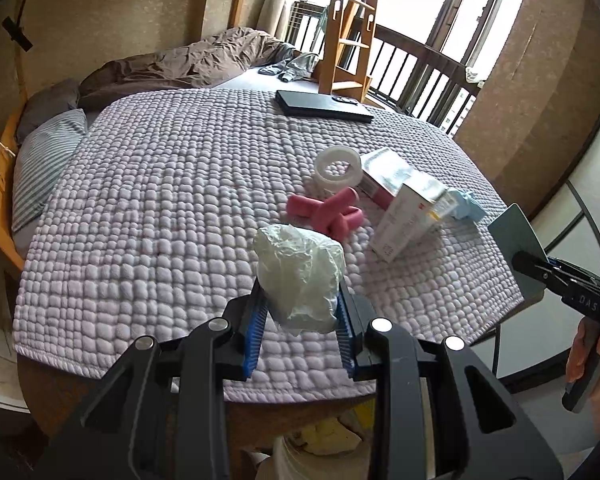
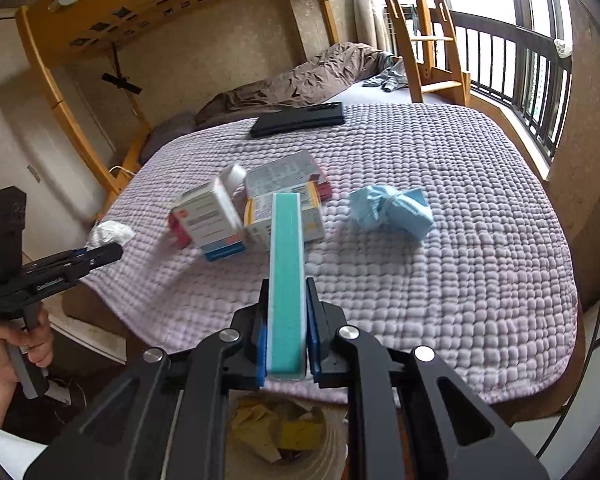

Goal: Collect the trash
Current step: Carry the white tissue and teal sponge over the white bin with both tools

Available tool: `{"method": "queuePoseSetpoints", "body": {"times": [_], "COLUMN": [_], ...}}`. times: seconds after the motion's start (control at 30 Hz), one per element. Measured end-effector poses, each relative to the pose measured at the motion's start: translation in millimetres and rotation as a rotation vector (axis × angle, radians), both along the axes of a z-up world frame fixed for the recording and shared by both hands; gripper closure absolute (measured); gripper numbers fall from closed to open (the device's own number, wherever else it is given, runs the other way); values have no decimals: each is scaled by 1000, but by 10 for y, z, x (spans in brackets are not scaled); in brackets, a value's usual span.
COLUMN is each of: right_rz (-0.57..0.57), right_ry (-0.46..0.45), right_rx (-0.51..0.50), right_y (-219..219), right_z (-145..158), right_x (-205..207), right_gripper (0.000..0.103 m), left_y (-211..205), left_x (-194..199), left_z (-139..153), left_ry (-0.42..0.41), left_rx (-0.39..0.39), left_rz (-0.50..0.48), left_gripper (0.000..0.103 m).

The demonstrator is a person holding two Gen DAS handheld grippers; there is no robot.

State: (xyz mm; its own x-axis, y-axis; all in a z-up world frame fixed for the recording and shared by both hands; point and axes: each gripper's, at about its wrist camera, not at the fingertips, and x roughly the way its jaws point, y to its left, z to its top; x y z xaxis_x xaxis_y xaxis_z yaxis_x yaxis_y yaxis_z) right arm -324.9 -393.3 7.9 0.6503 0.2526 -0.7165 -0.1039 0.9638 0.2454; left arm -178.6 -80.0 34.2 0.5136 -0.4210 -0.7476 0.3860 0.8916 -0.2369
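- Clenched left gripper [image 1: 300, 300], lower centre: crumpled white plastic wad [image 1: 300, 276] is held.
- Clenched right gripper [image 2: 287, 320]: flat teal-edged card [image 2: 287, 272] is held.
- Both are best released only when directly over the white bin [image 2: 288, 440], bottom edge.

The quilt [image 1: 160, 208] to my left lies bare and open. Ahead, pink foam pieces [image 1: 328, 212], a tape ring [image 1: 338, 170] and boxes [image 2: 244, 216] crowd my path.
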Motion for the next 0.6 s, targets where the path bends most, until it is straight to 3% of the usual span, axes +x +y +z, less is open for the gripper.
{"method": "queuePoseSetpoints", "body": {"times": [0.6], "right_rz": [95], "right_ry": [20], "right_rx": [8], "right_y": [360], "right_z": [11], "right_x": [-355], "right_gripper": [87], "left_y": [-248], "left_x": [-417], "left_z": [61], "left_ry": [-3], "left_rx": [28], "left_rz": [-88], "left_gripper": [70]}}
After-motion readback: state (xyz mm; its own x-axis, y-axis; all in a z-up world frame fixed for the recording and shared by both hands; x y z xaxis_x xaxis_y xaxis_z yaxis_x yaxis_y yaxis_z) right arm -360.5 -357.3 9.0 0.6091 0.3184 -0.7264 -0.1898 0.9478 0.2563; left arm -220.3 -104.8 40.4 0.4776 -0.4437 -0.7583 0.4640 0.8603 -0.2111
